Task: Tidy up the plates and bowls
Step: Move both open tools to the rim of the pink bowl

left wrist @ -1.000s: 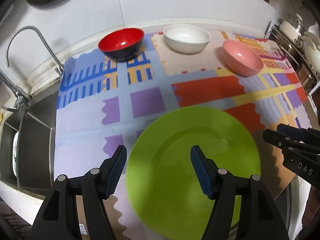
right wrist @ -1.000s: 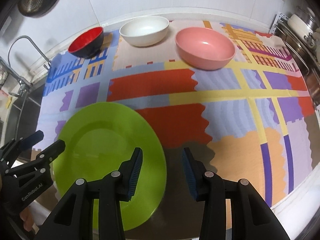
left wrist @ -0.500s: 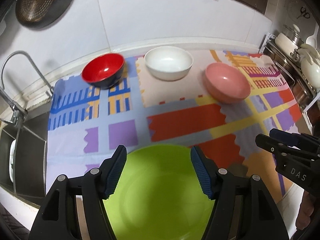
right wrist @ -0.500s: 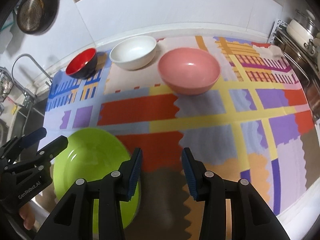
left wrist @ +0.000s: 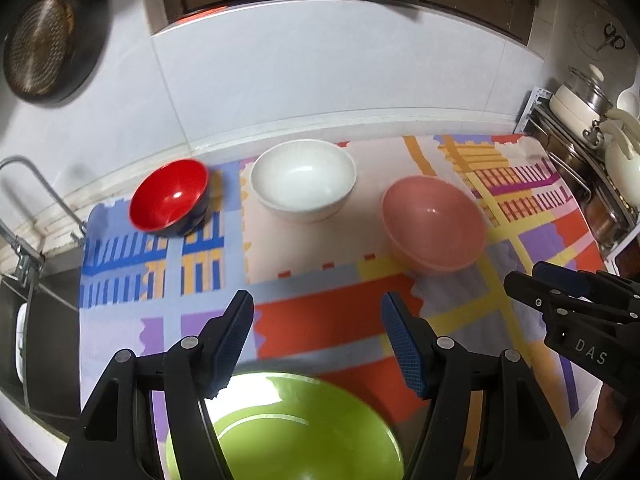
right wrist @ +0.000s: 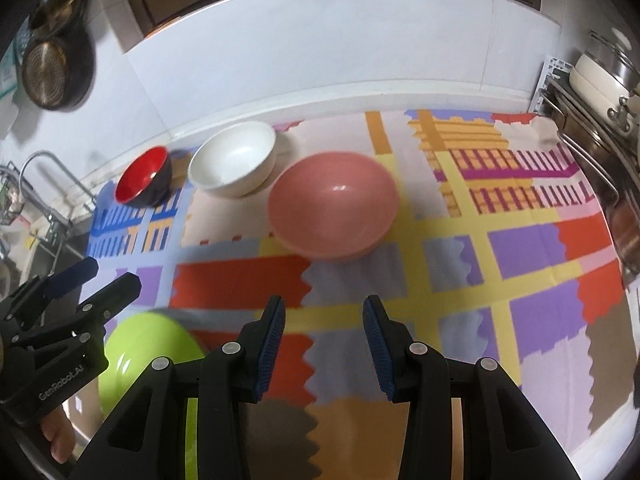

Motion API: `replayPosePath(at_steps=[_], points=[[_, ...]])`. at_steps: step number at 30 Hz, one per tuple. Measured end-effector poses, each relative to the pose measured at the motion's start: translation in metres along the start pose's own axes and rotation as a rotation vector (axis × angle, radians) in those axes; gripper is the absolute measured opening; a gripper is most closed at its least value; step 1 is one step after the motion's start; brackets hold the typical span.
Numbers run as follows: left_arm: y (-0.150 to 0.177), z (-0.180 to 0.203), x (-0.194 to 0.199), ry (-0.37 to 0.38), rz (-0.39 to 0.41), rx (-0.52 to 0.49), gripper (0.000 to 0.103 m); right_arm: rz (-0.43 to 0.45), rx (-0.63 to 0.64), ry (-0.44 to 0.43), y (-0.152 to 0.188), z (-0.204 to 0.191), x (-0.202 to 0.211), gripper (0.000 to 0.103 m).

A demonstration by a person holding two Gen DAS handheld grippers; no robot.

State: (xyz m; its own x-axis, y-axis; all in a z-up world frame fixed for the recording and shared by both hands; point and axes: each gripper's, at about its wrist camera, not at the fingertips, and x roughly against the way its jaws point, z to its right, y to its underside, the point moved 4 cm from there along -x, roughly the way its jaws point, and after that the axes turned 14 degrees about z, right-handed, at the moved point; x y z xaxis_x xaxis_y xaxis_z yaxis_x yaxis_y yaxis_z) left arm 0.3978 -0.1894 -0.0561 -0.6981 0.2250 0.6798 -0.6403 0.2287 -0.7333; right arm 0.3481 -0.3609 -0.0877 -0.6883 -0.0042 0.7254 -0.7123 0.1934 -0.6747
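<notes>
Nothing looks sorted yet, as I judge it. From left to right along the back of the counter (left wrist: pixel 520 264), a red bowl (left wrist: pixel 170 196) sits at ten o'clock, a white bowl (left wrist: pixel 304 180) at twelve, a pink bowl (left wrist: pixel 434 224) at two, each apart. The green plate (left wrist: pixel 296 428) lies alone at six. The left claw (left wrist: pixel 316 340) hangs spread and empty; the right claw (right wrist: pixel 324 344) hangs parted, narrower, also empty.
</notes>
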Motion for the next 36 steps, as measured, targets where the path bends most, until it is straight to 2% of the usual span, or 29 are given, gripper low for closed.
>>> replayPosePath(at_steps=[10,24,31,36], points=[[-0.026,0.017,-0.045,0.022,-0.018,-0.014,0.065,0.007,-0.027,-0.007,-0.033,0.029,-0.033,0.042],[-0.032,0.043,-0.117,0.067,-0.106,-0.038,0.064,-0.032,-0.064,0.003,-0.045,0.058,-0.086,0.042],[-0.024,0.050,-0.146,0.073,-0.163,-0.045,0.054,-0.065,-0.088,0.010,-0.042,0.066,-0.109,0.042],[-0.019,0.055,-0.157,0.090,-0.199,-0.038,0.043,-0.073,-0.085,0.012,-0.038,0.066,-0.117,0.039]])
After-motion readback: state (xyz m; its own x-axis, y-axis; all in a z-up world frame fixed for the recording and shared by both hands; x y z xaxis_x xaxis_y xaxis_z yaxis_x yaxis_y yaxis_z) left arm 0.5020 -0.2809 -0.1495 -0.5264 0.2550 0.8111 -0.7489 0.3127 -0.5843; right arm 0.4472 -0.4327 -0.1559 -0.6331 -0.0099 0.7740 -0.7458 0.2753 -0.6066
